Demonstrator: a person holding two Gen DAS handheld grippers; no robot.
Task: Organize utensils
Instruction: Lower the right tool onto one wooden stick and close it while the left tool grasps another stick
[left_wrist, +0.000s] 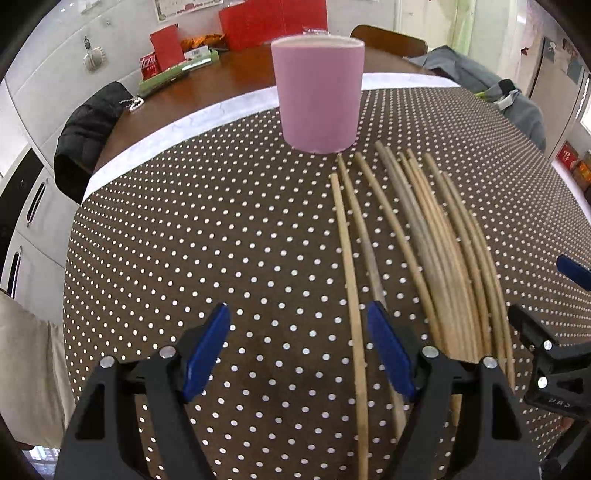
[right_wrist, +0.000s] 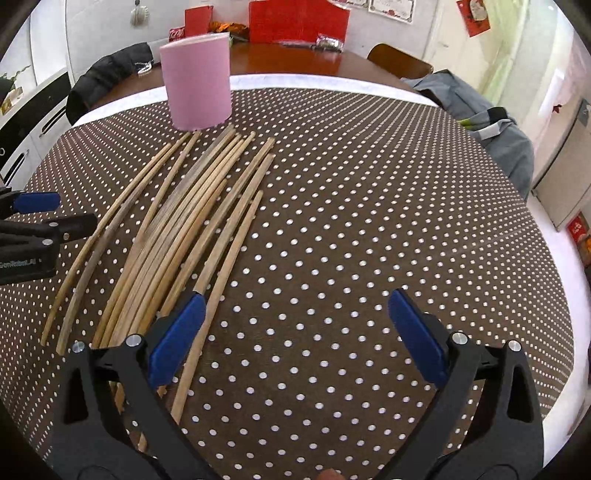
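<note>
Chopsticks (right_wrist: 177, 236) are fanned loose on the table (left_wrist: 184, 240), tips just beside the pink cup (left_wrist: 318, 96) toward its far edge. Both the left claw (left_wrist: 297, 350) and the right claw (right_wrist: 295, 339) are held apart, empty. One outer stick (not the bundle) is best pinched mid-length.

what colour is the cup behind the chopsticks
Plain pink, no pattern. The cup shows best in the left wrist view, standing upright just beyond the chopsticks.
</note>
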